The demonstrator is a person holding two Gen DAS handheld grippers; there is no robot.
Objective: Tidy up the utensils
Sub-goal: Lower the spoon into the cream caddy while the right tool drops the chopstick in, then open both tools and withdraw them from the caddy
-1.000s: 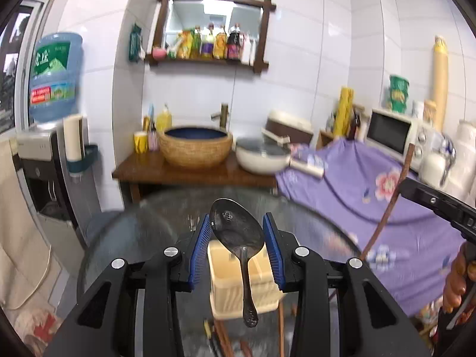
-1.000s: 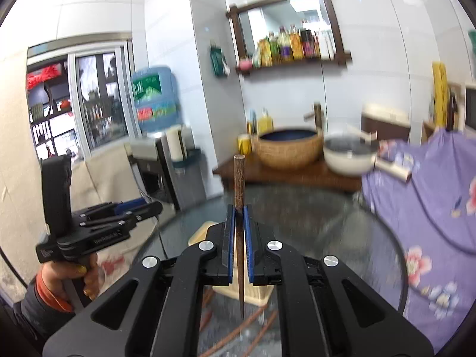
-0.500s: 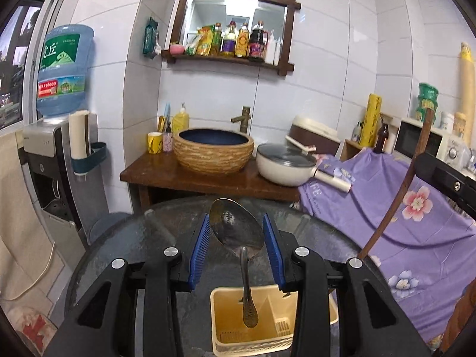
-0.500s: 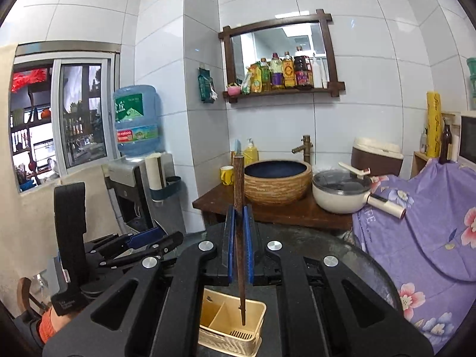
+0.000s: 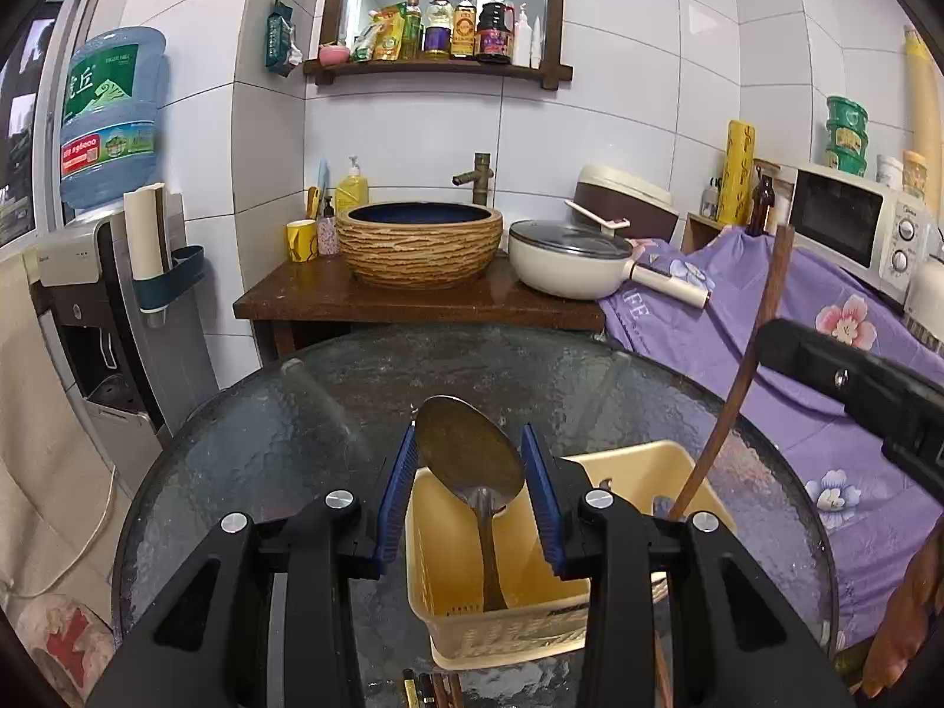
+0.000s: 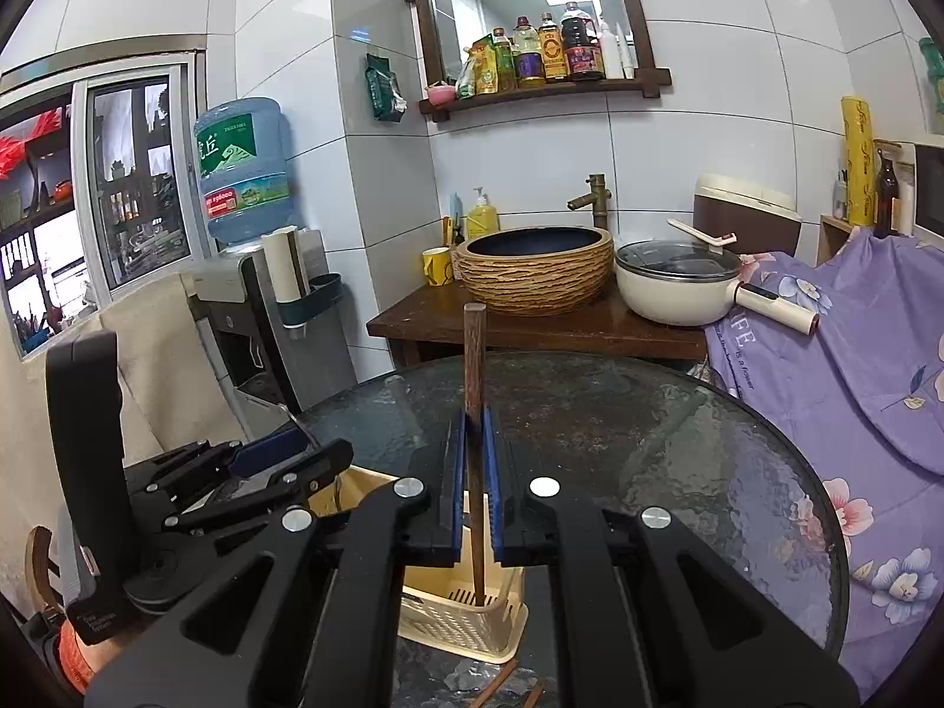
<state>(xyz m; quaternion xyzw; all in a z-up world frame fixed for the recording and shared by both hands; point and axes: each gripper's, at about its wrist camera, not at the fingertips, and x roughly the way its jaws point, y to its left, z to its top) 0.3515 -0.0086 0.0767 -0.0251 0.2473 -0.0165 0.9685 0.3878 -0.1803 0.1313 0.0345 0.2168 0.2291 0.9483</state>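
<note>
The round dark glass table (image 5: 330, 425) fills the lower half of both wrist views, its far rim at 12 o'clock just in front of a brown wooden sink stand (image 5: 413, 301). A purple flowered cloth (image 6: 855, 366) drapes furniture at 3 o'clock of the table.

On the glass sits a cream-yellow plastic utensil caddy with a perforated base (image 5: 501, 631), divided into compartments; in the left wrist view it lies at 6 o'clock, directly under the grippers.

The left gripper (image 5: 469, 501) has its blue-padded fingers (image 5: 394, 495) clenched on the bowl of a metal spoon (image 5: 472, 460). The spoon hangs bowl up, handle down at 6 o'clock, its tip inside the caddy's near-left compartment, close to the perforated floor; whether it touches the floor cannot be told.

The right gripper (image 6: 472, 484) grasps a long brown wooden chopstick (image 6: 474, 413) between nearly closed blue pads. The stick stands almost upright, top at 12 o'clock, lower end down in the caddy by the grid. In the left wrist view the same stick leans from 1 o'clock into the caddy's right-hand compartment.

More brown sticks (image 6: 501, 687) lie flat on the glass at 6 o'clock of the caddy.
</note>
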